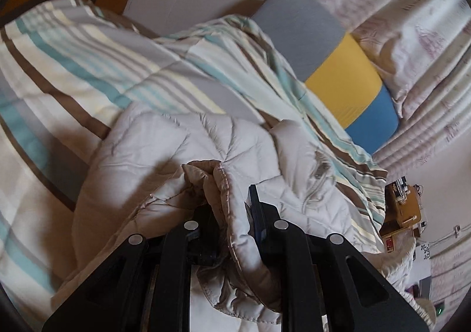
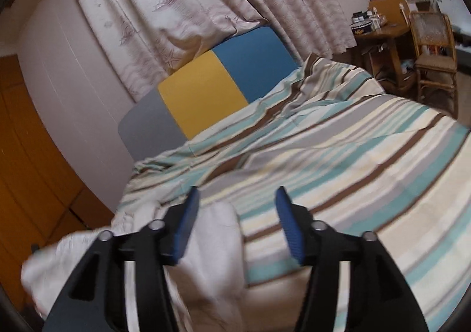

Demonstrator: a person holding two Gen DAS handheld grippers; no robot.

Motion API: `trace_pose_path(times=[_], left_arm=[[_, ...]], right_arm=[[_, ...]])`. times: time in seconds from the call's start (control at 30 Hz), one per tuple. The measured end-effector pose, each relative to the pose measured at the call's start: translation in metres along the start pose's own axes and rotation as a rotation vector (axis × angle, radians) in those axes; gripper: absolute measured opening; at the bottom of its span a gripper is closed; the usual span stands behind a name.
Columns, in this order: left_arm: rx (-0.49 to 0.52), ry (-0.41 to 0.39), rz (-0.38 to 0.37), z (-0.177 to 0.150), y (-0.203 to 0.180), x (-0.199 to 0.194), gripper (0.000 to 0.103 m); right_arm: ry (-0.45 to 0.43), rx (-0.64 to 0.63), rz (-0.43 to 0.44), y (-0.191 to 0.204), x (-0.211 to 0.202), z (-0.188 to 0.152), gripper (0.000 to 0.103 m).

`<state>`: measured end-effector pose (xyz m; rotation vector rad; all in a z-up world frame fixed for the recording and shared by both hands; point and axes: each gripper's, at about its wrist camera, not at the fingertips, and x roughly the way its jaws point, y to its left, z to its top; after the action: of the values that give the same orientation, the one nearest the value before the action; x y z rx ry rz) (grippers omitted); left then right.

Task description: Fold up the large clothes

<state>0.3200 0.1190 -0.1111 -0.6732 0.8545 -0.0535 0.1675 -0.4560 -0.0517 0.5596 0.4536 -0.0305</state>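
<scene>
quilted coat, left wrist view: a pale grey padded coat [image 1: 182, 140] lies bunched on the bed [image 1: 59, 67], on the near side of the headboard [image 1: 338, 67] and well apart from it.
left claw: the left gripper [image 1: 232, 214] is clamped on a thick wad of the coat's stitched edge; the fabric bulges out between its fingers.
coat's look: puffy, diamond-stitched, with a zip [image 1: 312, 184] showing to the right of the grip; one flap seems turned over the body.
progress, judged: a fold seems under way, not finished; the coat is heaped and uneven, no tidy rectangle yet.
right wrist view, coat: only a blurred pale corner of it [image 2: 206, 243] shows low in frame, at the bed's near edge, far from the headboard [image 2: 206, 87].
right claw: the right gripper [image 2: 235, 223] stands apart, blue pads [image 2: 185, 229] clear, nothing between them.
left to do, judged: lay the held edge flat, smooth it, and fold again to make it compact.
</scene>
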Motion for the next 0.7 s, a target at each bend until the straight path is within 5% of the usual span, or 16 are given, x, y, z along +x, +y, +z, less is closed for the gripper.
trace_pose_path(times=[0.07,0.2,0.33,0.4,0.5,0.6,0.67,0.7], left_arm=[[-0.014,0.005,-0.017,0.000,0.001,0.001,0.025],[-0.011,-0.022,-0.104,0.000,0.002,-0.020,0.050],[-0.034,-0.175,-0.204,-0.002,0.017,-0.067,0.087],[-0.038,-0.253,-0.203,-0.005,0.033,-0.091,0.091],[0.045,-0.183,-0.137,-0.016,0.048,-0.089,0.091],[0.132,-0.045,-0.072,-0.039,0.054,-0.066,0.091],[0.175,-0.023,-0.028,-0.053,0.055,-0.056,0.091],[0.213,-0.036,0.021,-0.058,0.054,-0.053,0.091]], right_arm=[[0.045,-0.027,0.006,-0.004,-0.007,-0.015,0.083],[0.158,-0.083,0.056,-0.002,-0.008,-0.052,0.089],[0.256,-0.047,0.185,-0.002,-0.008,-0.092,0.094],[0.286,-0.064,0.211,0.001,-0.006,-0.106,0.094],[0.338,-0.113,0.194,0.007,0.006,-0.121,0.094],[0.368,-0.082,0.201,0.008,0.023,-0.127,0.088],[0.397,-0.046,0.215,0.008,0.036,-0.129,0.058],[0.408,-0.032,0.201,0.010,0.043,-0.129,0.056]])
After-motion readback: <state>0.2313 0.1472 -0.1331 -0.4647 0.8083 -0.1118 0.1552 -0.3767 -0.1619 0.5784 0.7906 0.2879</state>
